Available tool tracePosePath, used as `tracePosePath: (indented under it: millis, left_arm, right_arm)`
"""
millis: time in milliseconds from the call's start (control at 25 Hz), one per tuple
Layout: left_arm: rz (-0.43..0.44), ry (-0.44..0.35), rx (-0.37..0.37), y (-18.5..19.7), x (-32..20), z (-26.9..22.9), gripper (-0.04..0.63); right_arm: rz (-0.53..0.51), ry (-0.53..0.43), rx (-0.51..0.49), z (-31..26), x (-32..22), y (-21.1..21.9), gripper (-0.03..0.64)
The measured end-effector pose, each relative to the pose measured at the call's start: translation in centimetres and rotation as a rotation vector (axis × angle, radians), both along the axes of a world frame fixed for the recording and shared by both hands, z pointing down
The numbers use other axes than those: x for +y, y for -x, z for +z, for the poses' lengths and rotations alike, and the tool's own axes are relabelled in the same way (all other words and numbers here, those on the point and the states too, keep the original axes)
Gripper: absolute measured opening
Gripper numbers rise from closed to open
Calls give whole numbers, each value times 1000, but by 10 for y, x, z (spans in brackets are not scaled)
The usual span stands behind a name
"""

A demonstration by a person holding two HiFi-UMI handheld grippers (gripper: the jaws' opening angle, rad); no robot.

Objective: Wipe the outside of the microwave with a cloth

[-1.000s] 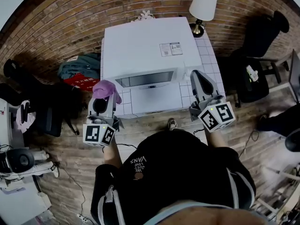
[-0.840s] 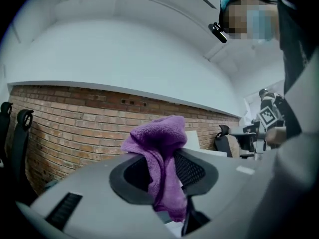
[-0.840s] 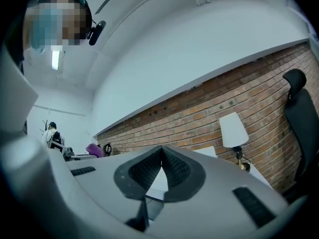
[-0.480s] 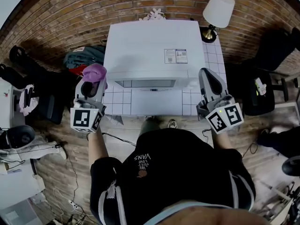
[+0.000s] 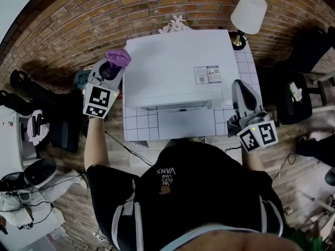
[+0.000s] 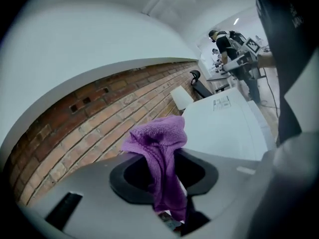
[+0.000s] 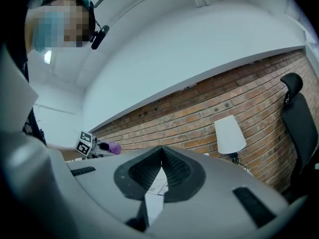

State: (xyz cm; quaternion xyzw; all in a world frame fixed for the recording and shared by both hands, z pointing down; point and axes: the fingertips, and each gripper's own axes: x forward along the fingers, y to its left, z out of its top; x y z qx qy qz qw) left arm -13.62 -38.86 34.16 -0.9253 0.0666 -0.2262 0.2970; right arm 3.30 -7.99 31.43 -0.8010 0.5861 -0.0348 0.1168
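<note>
Head view: white microwave (image 5: 178, 67) is sitting on a white tiled table (image 5: 140, 128) against a brick wall (image 5: 78, 14), with a white-shaded lamp (image 5: 248, 12) standing at the table's back right corner and wood plank floor (image 5: 63, 177) showing around it. A black office chair (image 5: 293, 95) is standing to the right. Left gripper (image 5: 116, 63) is clamping a purple cloth (image 5: 118, 57) just beside the microwave's left side near the rear corner; can't tell whether the cloth is touching the casing. Right gripper (image 5: 239, 86) is hanging at the microwave's right front corner. A label (image 5: 207, 73) is showing on the microwave top, print too small to read; the person's black shirt (image 5: 199, 192) is reading "VANS". Left gripper view: jaws are pinching the cloth (image 6: 159, 153), which is bunching above the left gripper (image 6: 164, 171) and hanging down between the jaws; the microwave top (image 6: 229, 128) and its label (image 6: 222, 102) are lying to the right, the brick wall (image 6: 99, 113) to the left, and only this view is showing a white ceiling with lights. Right gripper view: right gripper (image 7: 160, 156) is showing its jaws together at the tips, nothing between them; the lamp (image 7: 229, 133), the brick wall (image 7: 224, 98) and the chair (image 7: 299, 123) are showing beyond, and the cloth (image 7: 113, 147) is appearing far left.
</note>
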Motion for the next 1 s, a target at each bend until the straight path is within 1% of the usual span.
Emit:
tracePosePath:
  millis: [120,280,400,600,800,880,1000]
  left_arm:
    - [35,-22,-71,-19,-24,12,129]
    - [88,-45,-189,-45,-46,39,129]
    - [107,-71,-310,-60,-58,59,129]
    - [109,-102,-501,-81,-74,79,129]
    - [132,-173,-670,-96,-70,85,129]
    - [143,-191,-718,-103,-64,85,129]
    - [166,-191,-753,-119,-46,86,129]
  right_arm:
    - [37,4,-5,1,-5,-2,0]
    - [88,4,-13,3,-6,-6,0]
    - [115,3,-16,3,-5,-9,0]
    - [150,5,-25,4,0,-19,0]
    - [162,2,-35,7,9,-29,0]
    - [164,-1,-42,9,13,-33,0]
    - [163,-4,-49,11,21,-39,-1]
